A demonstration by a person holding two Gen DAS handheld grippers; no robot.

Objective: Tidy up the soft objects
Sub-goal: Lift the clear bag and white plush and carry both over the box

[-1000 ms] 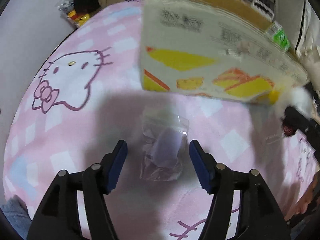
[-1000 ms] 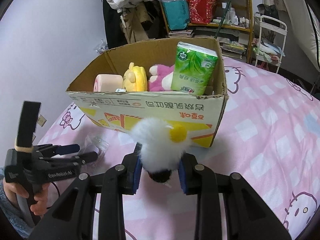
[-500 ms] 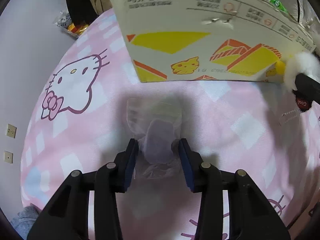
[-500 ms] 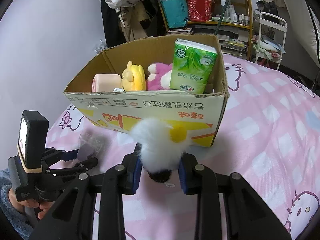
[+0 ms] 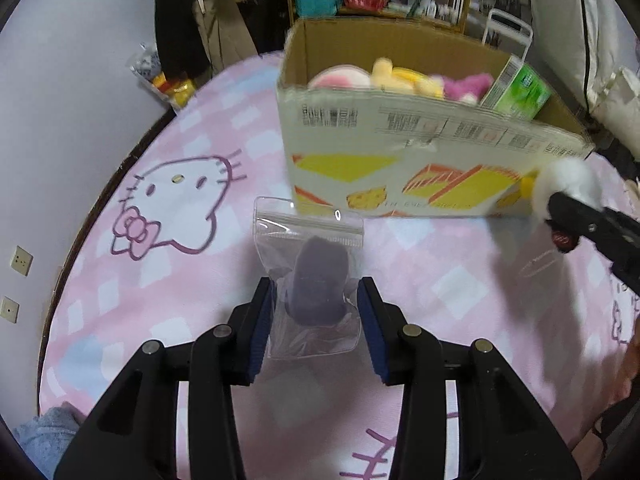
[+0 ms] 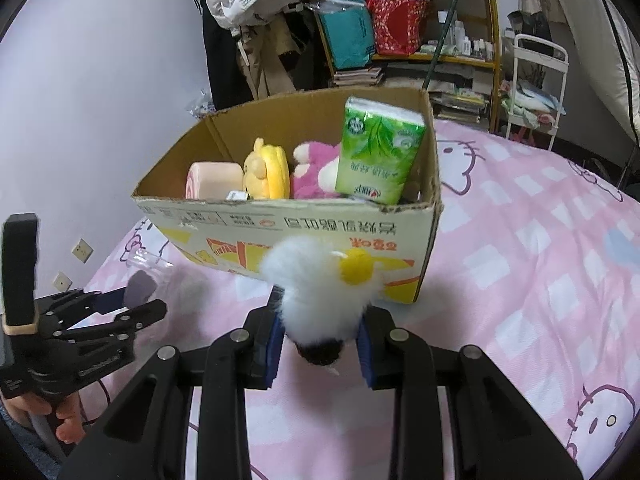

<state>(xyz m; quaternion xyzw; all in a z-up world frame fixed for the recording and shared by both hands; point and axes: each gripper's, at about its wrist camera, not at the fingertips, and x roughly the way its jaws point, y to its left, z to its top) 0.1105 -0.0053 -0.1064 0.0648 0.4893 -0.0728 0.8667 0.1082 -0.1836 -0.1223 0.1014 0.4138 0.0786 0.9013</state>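
Observation:
My left gripper [image 5: 316,316] is shut on a clear zip bag [image 5: 310,236] with a purple sponge [image 5: 318,280] inside, held above the pink bedspread. It also shows in the right wrist view [image 6: 132,300]. My right gripper [image 6: 320,332] is shut on a white fluffy toy [image 6: 320,280] with a yellow pompom, in front of the cardboard box [image 6: 296,232]. The toy also shows in the left wrist view [image 5: 568,184]. The box [image 5: 400,168] holds a pink roll [image 6: 214,180], a yellow plush [image 6: 266,168], a pink plush [image 6: 314,168] and a green tissue pack [image 6: 378,152].
A pink Hello Kitty bedspread [image 6: 540,280] covers the bed. A wall [image 5: 60,120] is on the left. Shelves with bags [image 6: 380,28], hanging clothes [image 6: 248,8] and a white cart [image 6: 536,80] stand behind the bed.
My left gripper closed on the zip bag and lifted it off the bedspread, tilting up toward the box. My right gripper holds the fluffy toy almost still.

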